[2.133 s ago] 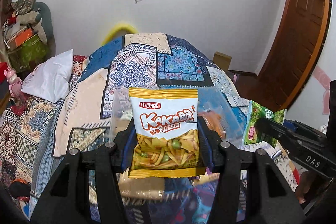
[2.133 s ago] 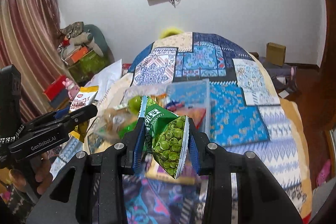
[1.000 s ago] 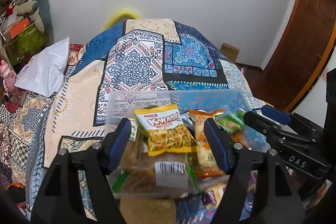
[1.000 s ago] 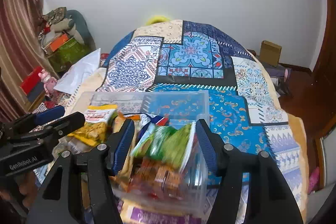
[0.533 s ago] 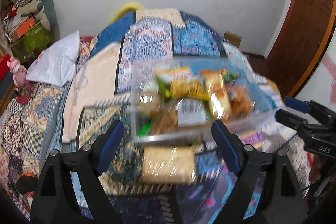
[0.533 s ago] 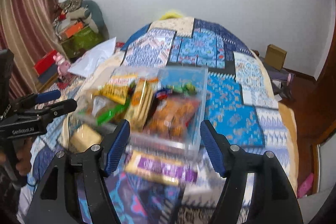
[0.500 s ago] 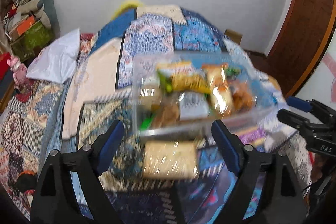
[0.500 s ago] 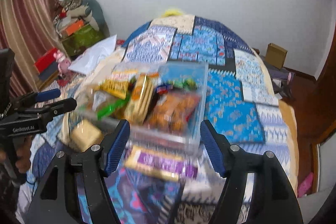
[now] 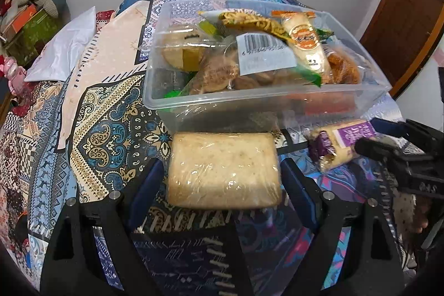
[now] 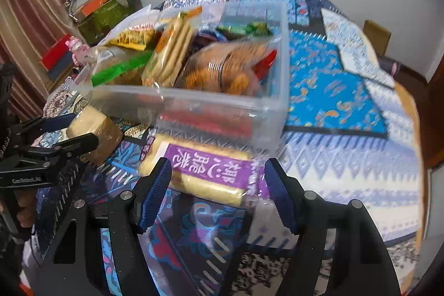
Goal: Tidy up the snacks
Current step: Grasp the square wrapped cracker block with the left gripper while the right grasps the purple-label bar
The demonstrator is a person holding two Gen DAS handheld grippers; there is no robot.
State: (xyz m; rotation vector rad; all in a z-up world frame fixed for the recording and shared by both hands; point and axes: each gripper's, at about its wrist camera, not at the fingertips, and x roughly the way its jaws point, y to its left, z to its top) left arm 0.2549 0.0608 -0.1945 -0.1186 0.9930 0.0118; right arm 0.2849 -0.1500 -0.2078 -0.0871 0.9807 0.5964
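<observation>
A clear plastic container [image 9: 249, 99] [image 10: 222, 99] full of snack packets stands on the patchwork quilt. In front of it lies a tan cake block in clear wrap [image 9: 223, 169] [image 10: 94, 132]. My left gripper [image 9: 222, 165] is open and straddles the block, its pads close beside the block's sides. To the right lies a cracker pack with a purple label [image 10: 208, 171] [image 9: 344, 138]. My right gripper [image 10: 218, 167] stands open around that pack's near end, with a gap to the pads. Each gripper shows at the edge of the other's view.
The quilt [image 9: 105, 129] covers the whole bed. A white pillow [image 9: 63, 46] and piled boxes and toys [image 10: 94, 4] lie at the left. A wooden door [image 9: 402, 18] is at the right, and a cardboard box [image 10: 376, 35] sits beyond the bed's far right edge.
Both grippers let go of their snack bags, which now lie in the container. Both opened wider and came down in front of the container, over the cake block and the purple pack.
</observation>
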